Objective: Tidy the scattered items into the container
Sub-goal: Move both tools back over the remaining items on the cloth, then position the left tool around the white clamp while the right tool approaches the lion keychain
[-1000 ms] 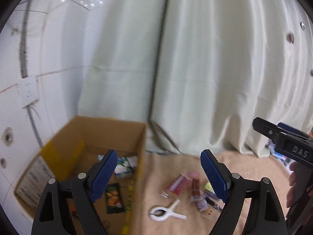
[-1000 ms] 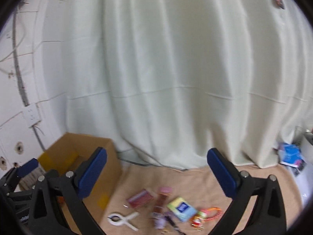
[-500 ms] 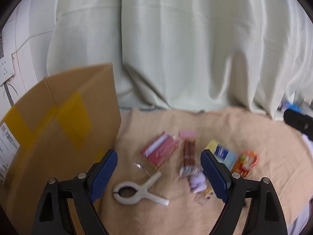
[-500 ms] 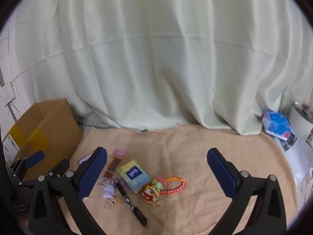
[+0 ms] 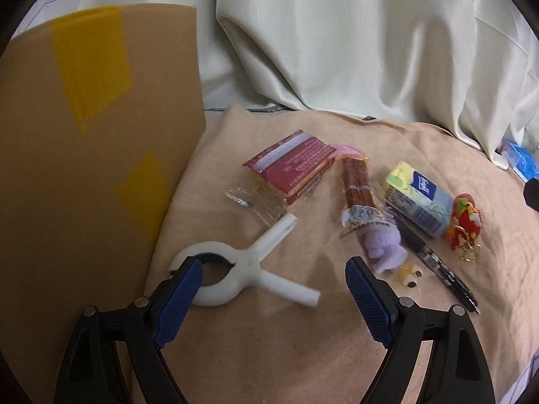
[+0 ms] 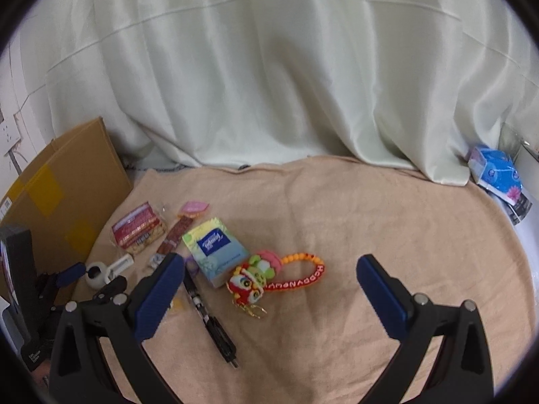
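Scattered items lie on a beige cloth (image 6: 387,235). A white plastic clamp (image 5: 246,266) lies just ahead of my open, empty left gripper (image 5: 274,289), beside the cardboard box (image 5: 84,155). Beyond lie a red snack pack (image 5: 293,165), a sausage stick (image 5: 357,185), a tissue pack (image 5: 417,198), a purple soft toy (image 5: 384,245), a black pen (image 5: 438,266) and a red lion charm (image 5: 466,222). My right gripper (image 6: 269,279) is open and empty, above the lion charm (image 6: 249,279), with the tissue pack (image 6: 215,249) and pen (image 6: 209,316) to the left.
A pale curtain (image 6: 269,67) hangs behind the cloth. A blue packet (image 6: 495,171) lies at the far right edge. The box (image 6: 57,202) stands at the cloth's left side. The left gripper (image 6: 67,276) shows low at the left in the right wrist view.
Both grippers have come down and closer to the items. The left one swung from over the box to the white clamp; the right one moved towards the lion charm.
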Demonstrator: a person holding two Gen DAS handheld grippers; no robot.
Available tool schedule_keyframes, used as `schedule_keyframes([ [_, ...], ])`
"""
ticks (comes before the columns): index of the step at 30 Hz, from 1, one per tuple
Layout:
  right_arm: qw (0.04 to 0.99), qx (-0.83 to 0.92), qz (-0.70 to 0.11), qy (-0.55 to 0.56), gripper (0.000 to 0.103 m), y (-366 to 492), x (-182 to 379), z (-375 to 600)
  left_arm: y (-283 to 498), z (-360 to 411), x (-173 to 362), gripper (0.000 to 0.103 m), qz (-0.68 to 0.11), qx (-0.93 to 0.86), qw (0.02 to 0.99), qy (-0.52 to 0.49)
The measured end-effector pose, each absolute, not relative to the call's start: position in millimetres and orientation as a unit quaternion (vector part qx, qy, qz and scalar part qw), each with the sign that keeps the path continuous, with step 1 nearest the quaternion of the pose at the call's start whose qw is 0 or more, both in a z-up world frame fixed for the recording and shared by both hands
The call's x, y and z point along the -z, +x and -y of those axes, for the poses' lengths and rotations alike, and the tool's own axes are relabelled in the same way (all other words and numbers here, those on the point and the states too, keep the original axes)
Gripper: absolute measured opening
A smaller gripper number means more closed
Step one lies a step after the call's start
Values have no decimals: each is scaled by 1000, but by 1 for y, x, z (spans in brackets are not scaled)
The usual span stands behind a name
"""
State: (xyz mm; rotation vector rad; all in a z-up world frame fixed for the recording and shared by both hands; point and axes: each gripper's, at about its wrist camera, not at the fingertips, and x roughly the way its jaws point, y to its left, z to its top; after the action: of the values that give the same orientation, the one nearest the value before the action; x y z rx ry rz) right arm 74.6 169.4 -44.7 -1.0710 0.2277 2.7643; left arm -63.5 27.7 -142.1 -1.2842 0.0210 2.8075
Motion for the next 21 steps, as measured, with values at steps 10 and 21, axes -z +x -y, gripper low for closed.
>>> schedule_keyframes([
  [10, 67, -922, -88, -371, 103, 70, 56, -177, -64, -31, 143, 88, -43, -914, 23, -402],
  [21, 49, -916, -101, -385, 103, 66, 65, -175, -63, -33, 146, 88, -65, -908, 42, -413],
])
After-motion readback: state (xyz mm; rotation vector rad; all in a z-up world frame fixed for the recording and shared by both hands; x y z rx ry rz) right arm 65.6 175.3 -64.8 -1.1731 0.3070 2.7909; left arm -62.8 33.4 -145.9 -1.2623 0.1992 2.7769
